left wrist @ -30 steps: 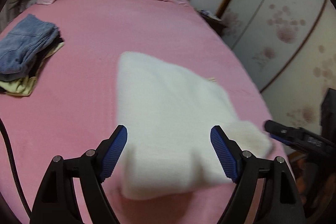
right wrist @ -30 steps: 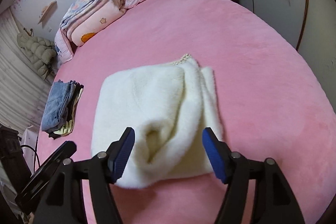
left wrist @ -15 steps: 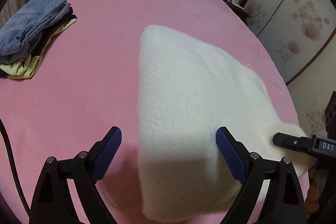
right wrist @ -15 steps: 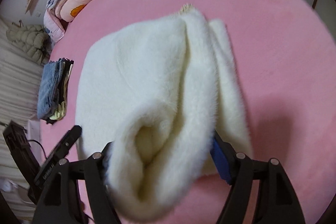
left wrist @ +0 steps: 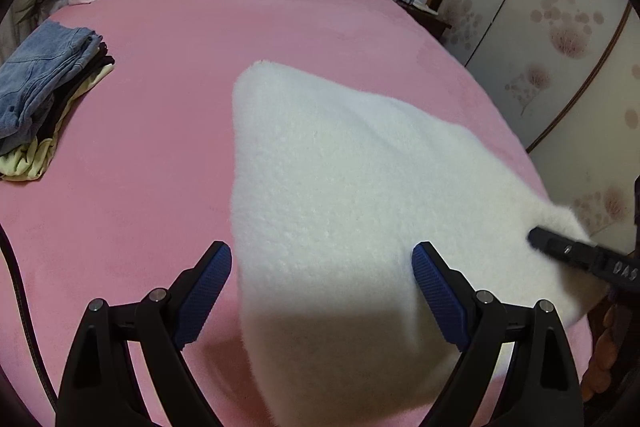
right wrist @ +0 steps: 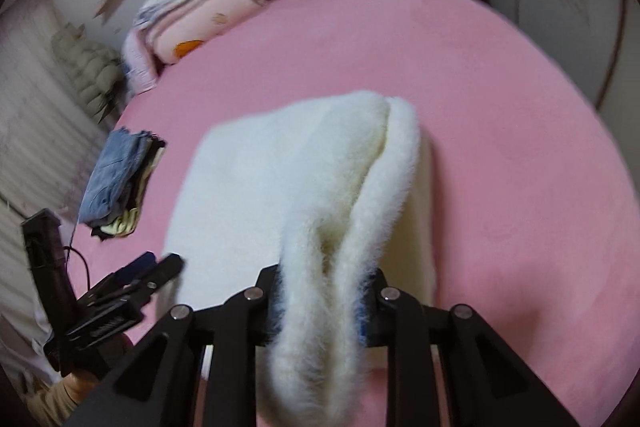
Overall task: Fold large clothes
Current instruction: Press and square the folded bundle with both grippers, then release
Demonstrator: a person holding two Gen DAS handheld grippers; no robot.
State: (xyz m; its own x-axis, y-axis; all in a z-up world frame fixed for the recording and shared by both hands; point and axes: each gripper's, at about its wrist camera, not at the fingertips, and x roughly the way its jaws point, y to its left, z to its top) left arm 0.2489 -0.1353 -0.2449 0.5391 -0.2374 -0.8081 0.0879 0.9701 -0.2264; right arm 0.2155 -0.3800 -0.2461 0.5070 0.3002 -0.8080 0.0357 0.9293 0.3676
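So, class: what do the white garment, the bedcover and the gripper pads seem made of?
White garment: probably fleece or faux fur; long fuzzy pile. Bedcover: likely plush fabric; matte pink nap. Gripper pads: seemingly blue rubber or plastic; fine ribbed texture.

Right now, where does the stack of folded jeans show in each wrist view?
Left wrist: the stack of folded jeans lies at the left edge, on the pink bed.
Right wrist: stack at middle left, near the bed's edge.
Shared landmark: white fleece garment.
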